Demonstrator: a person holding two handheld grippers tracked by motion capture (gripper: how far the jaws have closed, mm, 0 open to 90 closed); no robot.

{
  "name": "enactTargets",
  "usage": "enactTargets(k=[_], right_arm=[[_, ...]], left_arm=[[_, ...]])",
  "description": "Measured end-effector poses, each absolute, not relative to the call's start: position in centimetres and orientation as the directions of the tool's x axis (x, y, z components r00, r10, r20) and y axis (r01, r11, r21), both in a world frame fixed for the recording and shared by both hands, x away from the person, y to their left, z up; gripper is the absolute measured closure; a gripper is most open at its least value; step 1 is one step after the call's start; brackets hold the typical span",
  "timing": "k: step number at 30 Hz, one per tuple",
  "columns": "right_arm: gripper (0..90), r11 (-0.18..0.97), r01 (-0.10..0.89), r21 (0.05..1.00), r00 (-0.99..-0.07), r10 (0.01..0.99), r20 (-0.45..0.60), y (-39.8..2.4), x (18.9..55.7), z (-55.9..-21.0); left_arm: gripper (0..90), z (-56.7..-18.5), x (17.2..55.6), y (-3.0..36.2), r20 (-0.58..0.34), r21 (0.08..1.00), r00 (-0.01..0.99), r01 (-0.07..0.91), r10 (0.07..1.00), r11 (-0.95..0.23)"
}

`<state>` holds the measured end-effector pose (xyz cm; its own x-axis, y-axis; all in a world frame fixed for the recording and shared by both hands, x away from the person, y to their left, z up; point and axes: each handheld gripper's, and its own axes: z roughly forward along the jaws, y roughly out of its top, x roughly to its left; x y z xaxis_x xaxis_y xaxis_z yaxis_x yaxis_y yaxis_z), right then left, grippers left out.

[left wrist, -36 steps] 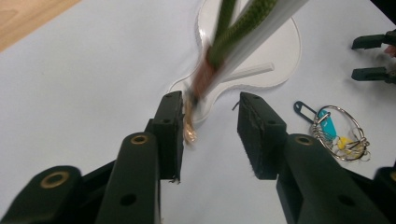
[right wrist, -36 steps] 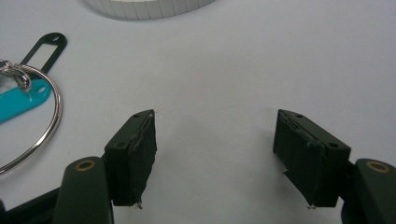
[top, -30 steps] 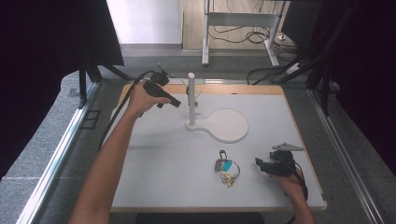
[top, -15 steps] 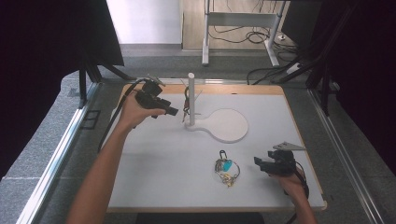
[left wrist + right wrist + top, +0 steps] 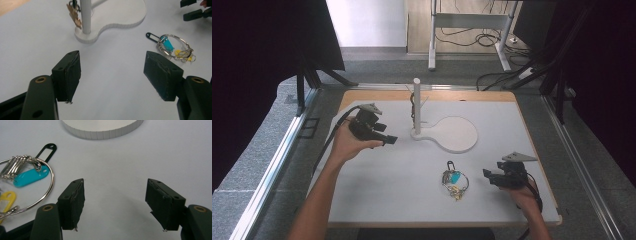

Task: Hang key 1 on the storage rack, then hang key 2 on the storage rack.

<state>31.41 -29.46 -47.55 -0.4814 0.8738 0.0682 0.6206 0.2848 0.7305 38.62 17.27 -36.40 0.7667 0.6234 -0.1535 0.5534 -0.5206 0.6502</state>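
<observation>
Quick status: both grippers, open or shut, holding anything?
Left gripper: open, holding nothing.
Right gripper: open, holding nothing, beside the key ring.

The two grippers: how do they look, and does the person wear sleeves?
Both the left gripper and the right gripper are black, each with a grey three-cornered plate on top and a black cable trailing back. Their jaws are blocky, with brass-coloured rivets behind them. The forearms are bare; no sleeves are visible.

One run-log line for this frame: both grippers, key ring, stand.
left gripper: open, empty, beside stand | right gripper: open, empty, beside key ring | key ring: flat on table | stand: a key bunch hanging
</observation>
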Motion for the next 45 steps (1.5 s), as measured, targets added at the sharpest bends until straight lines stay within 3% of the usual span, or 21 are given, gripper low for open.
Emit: enactTargets(k=[19, 31, 45], right_arm=[[37.3, 0.359, 0.601, 0.714, -0.530, 0.848, 0.019, -28.7, 31.1, -47.6], [42.4, 0.346, 0.615, 0.708, -0.533, 0.845, 0.050, -28.9, 30.5, -46.8], [50.0, 0.471, 0.666, 0.578, -0.623, 0.778, 0.084, -27.9, 32.1, -43.2]], left_arm=[[32.1, -41.4, 32.8, 18.8, -0.125, 0.640, 0.749, 0.562, 0.651, -0.524], [33.1, -42.5, 32.0, 17.9, -0.095, 0.612, 0.773, 0.543, 0.628, -0.576], [33.9, -43.2, 31.1, 17.9, -0.142, 0.609, 0.783, 0.551, 0.605, -0.570]])
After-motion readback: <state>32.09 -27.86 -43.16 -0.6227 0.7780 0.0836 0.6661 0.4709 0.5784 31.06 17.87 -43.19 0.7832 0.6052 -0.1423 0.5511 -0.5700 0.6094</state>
